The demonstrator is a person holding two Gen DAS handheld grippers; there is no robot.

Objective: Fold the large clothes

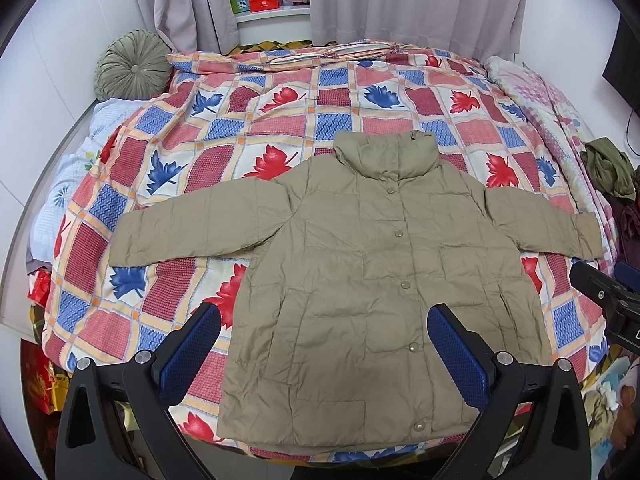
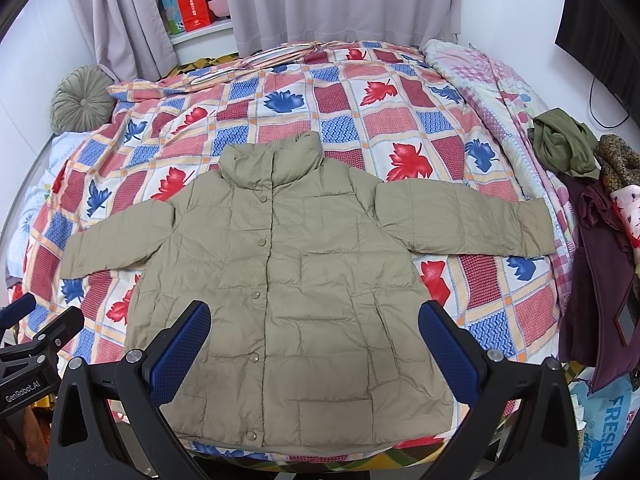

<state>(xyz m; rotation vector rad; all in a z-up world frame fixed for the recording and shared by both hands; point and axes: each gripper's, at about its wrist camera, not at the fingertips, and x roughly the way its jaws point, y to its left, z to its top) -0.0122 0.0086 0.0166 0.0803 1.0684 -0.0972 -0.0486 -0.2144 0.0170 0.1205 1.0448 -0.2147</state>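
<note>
A khaki quilted jacket (image 1: 372, 264) (image 2: 288, 272) lies flat and buttoned on the bed, collar at the far end, both sleeves spread out sideways, hem near the bed's front edge. My left gripper (image 1: 324, 340) hovers open above the jacket's lower left part, with nothing between its blue pads. In the right wrist view my right gripper (image 2: 314, 334) hangs open over the lower middle of the jacket, also holding nothing. Part of the right gripper (image 1: 608, 304) shows at the right edge of the left wrist view, and the left gripper (image 2: 32, 344) at the left edge of the right one.
The bed carries a quilt with red and blue leaf squares (image 1: 248, 128). A round green cushion (image 1: 132, 64) sits at the far left corner. A pile of other clothes (image 2: 572, 148) lies at the bed's right side. Grey curtains (image 2: 344, 0) hang behind.
</note>
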